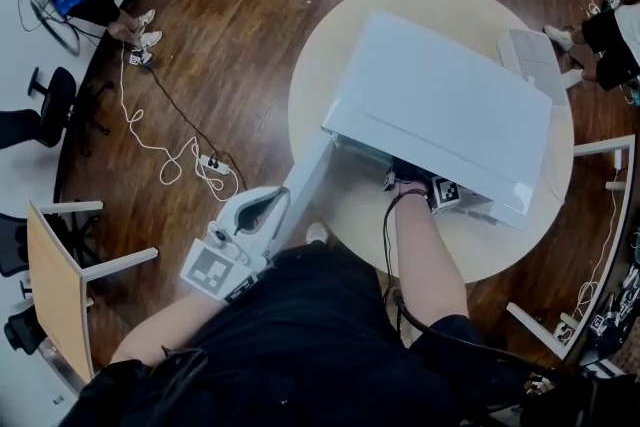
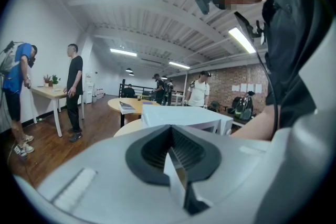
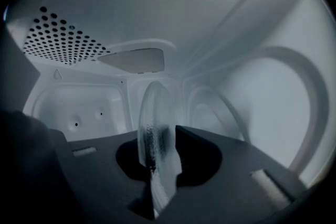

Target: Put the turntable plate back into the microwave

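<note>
A white microwave (image 1: 440, 105) stands on a round table (image 1: 500, 250), its door (image 1: 300, 190) swung open toward me. My left gripper (image 1: 262, 210) is shut on the door's thin free edge (image 2: 177, 178), which runs between its jaws. My right arm reaches into the oven, where only the gripper's marker cube (image 1: 446, 193) shows at the opening. Inside the cavity (image 3: 79, 107), my right gripper (image 3: 157, 170) is shut on the rim of the clear glass turntable plate (image 3: 152, 113). The plate stands on edge, pointing at the back wall.
A perforated vent (image 3: 58, 39) sits in the cavity's upper left. A white flat device (image 1: 535, 55) lies on the table behind the microwave. A power strip with a white cable (image 1: 205, 165) lies on the wood floor; a desk (image 1: 55, 285) is at left. People stand around the room.
</note>
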Demonstrator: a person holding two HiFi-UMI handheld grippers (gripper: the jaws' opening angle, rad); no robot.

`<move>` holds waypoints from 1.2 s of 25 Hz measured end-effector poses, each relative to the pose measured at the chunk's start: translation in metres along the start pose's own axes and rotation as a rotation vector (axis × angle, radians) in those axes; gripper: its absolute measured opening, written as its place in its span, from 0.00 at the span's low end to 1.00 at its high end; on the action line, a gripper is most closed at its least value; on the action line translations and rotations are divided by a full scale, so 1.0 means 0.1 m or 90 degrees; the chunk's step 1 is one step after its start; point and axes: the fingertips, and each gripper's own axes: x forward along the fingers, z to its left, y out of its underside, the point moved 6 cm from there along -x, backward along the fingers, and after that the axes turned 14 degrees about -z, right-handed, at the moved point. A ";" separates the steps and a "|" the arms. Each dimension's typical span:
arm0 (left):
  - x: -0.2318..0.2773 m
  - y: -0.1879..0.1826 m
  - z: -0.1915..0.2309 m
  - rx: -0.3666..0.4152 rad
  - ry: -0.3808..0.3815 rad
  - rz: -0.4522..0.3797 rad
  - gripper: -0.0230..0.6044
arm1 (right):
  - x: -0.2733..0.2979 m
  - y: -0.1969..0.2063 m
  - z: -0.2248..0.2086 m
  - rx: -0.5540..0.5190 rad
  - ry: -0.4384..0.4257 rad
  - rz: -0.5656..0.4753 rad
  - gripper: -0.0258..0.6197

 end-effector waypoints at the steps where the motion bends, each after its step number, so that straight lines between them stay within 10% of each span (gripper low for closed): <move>1: 0.00 0.00 0.00 0.000 0.000 0.001 0.04 | 0.01 0.00 -0.01 0.000 -0.001 -0.002 0.13; 8: -0.04 0.05 0.03 0.016 0.003 0.010 0.04 | -0.08 0.21 0.39 -0.040 0.035 0.013 0.14; 17: -0.07 0.14 0.05 0.046 0.021 0.025 0.05 | -0.17 0.17 0.41 -0.137 0.072 0.029 0.48; 30: -0.11 0.15 0.02 0.038 0.020 0.018 0.04 | -0.42 0.17 0.40 -0.298 0.224 0.048 0.48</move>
